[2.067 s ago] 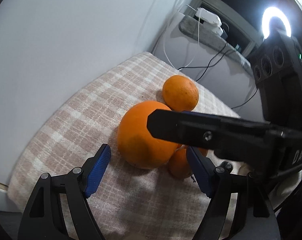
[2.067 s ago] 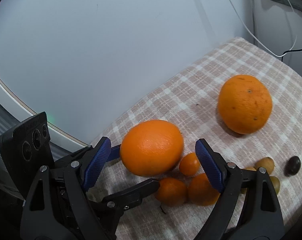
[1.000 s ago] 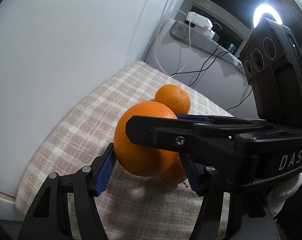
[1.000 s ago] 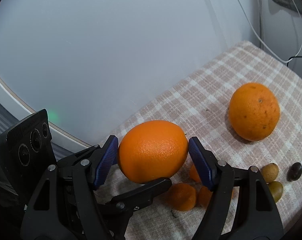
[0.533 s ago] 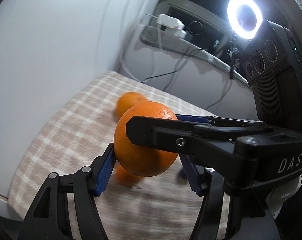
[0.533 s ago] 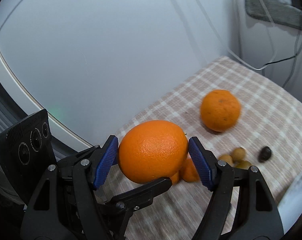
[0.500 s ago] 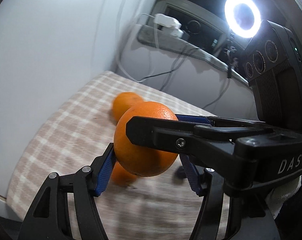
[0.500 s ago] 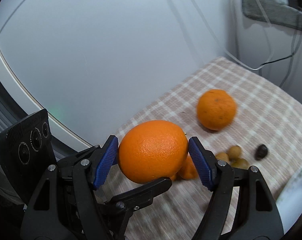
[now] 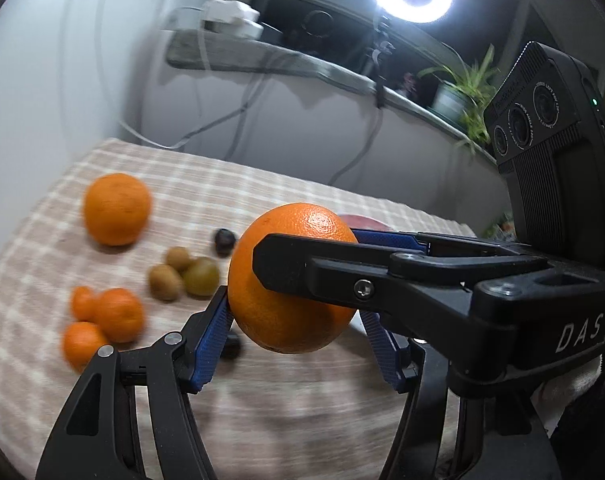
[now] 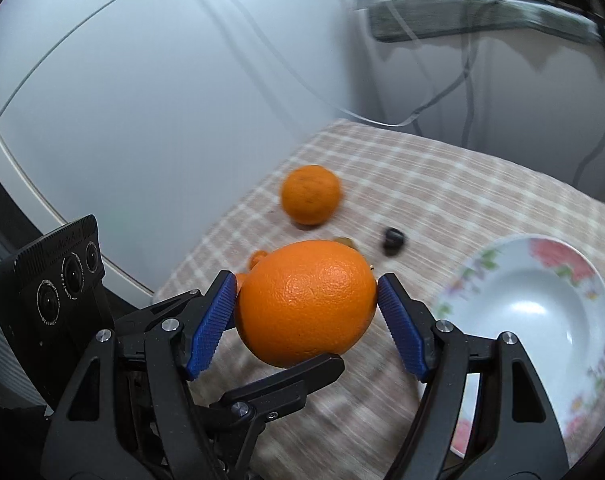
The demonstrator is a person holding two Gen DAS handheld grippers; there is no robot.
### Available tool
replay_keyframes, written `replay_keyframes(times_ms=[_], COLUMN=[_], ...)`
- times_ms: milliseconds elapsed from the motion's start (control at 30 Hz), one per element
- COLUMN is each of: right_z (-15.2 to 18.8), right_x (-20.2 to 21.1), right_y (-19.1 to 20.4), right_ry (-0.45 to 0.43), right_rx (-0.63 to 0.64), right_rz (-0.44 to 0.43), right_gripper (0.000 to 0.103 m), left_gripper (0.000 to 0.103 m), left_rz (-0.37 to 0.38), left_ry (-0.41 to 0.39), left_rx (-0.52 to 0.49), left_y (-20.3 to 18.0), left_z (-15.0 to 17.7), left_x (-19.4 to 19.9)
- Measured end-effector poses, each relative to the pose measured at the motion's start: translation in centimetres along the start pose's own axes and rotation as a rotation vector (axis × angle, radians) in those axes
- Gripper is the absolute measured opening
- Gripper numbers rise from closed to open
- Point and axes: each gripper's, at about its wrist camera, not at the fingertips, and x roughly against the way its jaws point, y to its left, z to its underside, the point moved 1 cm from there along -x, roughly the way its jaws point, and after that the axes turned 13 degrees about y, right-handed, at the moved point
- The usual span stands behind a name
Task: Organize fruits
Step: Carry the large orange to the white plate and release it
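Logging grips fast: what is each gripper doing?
Left gripper: shut on the big orange.
Right gripper: shut on the same big orange.

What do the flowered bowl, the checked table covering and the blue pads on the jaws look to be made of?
White flowered bowl: likely glazed ceramic, given its glossy highlights. Beige checked table covering: woven cloth, matte with a visible weave. Blue ribbed pads: probably rubber or soft plastic, matte and finely ridged.
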Motion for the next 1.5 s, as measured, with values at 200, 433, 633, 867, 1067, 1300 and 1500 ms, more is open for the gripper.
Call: replay_keyframes(times_ms=[200, 433, 633, 867, 1067, 1300, 1500], right_z=[2.0, 4.0, 5.1, 5.8, 6.4, 6.4, 6.2], right_x=[1.6, 2.7, 3.3, 3.7, 3.6, 3.6, 3.9], right_y=[-3.3, -6.3, -7.9, -9.4, -10.3, -10.5, -10.8], right_ry=[-0.018, -0.027, -0.04, -0.042, -0.036, -0.035, -0.056], right_rx=[-0.074, -0.146, -0.188, -0.223, -0.257, -0.266, -0.281], right_rz=[0.027, 0.039, 0.051, 0.058, 0.046, 0.044, 0.083], right_gripper=[0.076, 0.076, 0.076, 0.076, 0.076, 0.076, 0.08], left_gripper=[0.064, 0.064, 0.064, 0.064, 0.064, 0.064, 0.069], left_rz=[0.035, 0.06, 0.073, 0.078, 0.075, 0.072, 0.055], left_ry=[0.047, 0.092, 0.115, 0.141, 0.156, 0.163, 0.137], left_rx=[-0.051, -0.101, -0.13, -0.151, -0.163, -0.164, -0.177], left_y=[-2.6, -5.0, -6.4, -7.5, -7.8, -7.7, -7.8], left_z=[-0.2, -0.1, -0.1, -0.1, -0.1, -0.2, -0.3], left_x=[-2.2, -4.3, -5.2, -6.4, -7.0, -7.2, -6.6])
